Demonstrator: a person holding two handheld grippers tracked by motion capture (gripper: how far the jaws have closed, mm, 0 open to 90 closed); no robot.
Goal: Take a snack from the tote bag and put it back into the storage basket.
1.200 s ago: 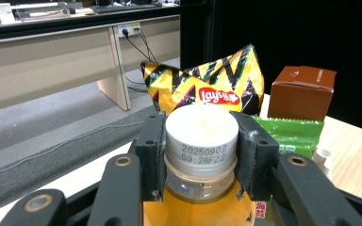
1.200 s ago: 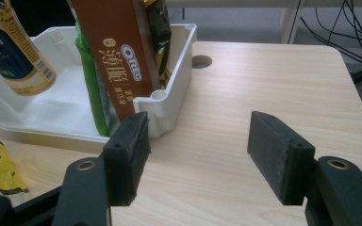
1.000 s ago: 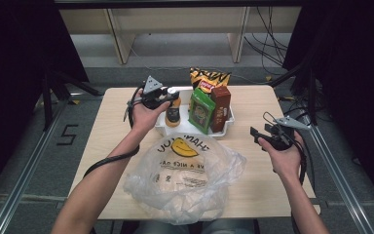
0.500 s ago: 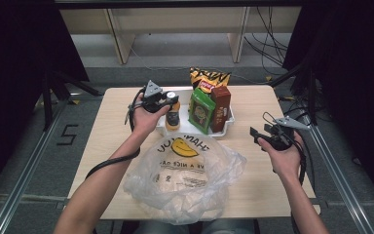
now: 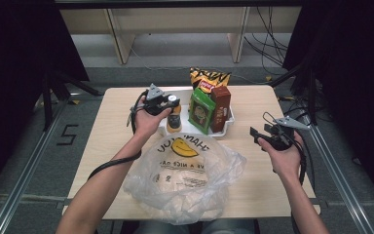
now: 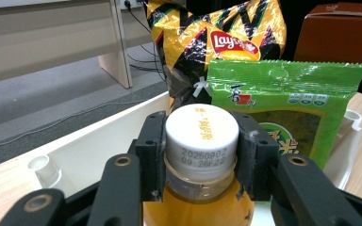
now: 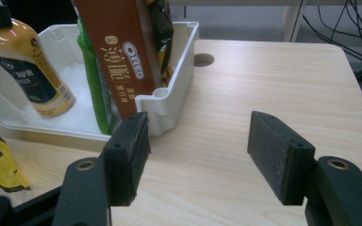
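You are clamping the left gripper (image 6: 201,155) on the bottle (image 5: 174,120) by its white cap, at the left end of the tray (image 5: 228,122); lifting there, it could slip or swing into the green packet (image 5: 200,111) beside it. Right of the tray, your right gripper (image 7: 199,157) is hovering with jaws wide, holding nothing.

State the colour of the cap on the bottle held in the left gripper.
White: the cap shows best in the left gripper view, on the bottle of orange-yellow drink.

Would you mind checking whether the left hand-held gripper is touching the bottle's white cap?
Touching. In the left gripper view, both black pads of the left hand-held gripper press against opposite sides of the white cap, no gap.
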